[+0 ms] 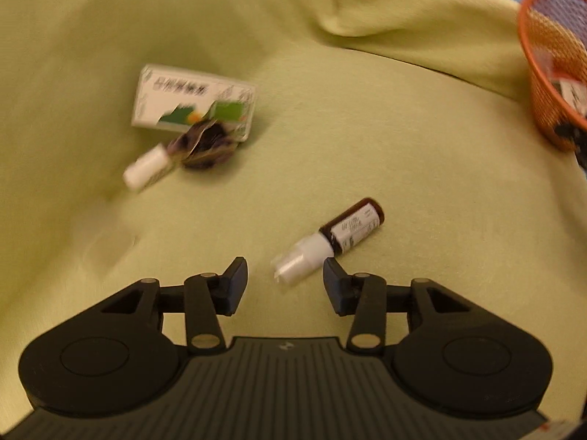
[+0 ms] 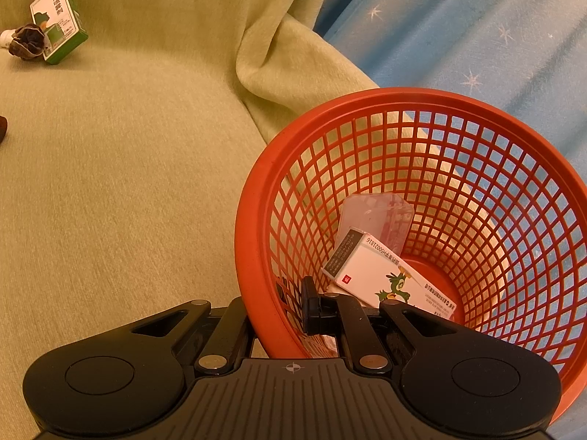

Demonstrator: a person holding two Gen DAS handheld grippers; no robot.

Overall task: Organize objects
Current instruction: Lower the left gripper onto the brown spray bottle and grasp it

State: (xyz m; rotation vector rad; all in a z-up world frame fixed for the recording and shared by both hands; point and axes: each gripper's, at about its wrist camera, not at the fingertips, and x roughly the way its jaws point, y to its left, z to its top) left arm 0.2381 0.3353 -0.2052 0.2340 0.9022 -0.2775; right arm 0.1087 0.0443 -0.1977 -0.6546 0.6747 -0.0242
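Observation:
A small brown bottle (image 1: 335,238) with a white cap lies on the green cloth, its cap just ahead of my open left gripper (image 1: 284,282). Farther left lie a white and green box (image 1: 192,101), a dark scrunchie (image 1: 207,145) and a white capped bottle (image 1: 145,167). The box (image 2: 58,22) and scrunchie (image 2: 29,40) also show in the right wrist view. My right gripper (image 2: 279,311) is shut on the rim of the red mesh basket (image 2: 256,220), one finger inside and one outside. The basket holds a white medicine box (image 2: 389,278) and a clear plastic piece (image 2: 378,216).
The green cloth (image 1: 367,128) forms a raised fold at the back (image 2: 271,55). A blue starred cloth (image 2: 458,25) lies behind the basket. The basket (image 1: 550,73) shows at the far right of the left wrist view.

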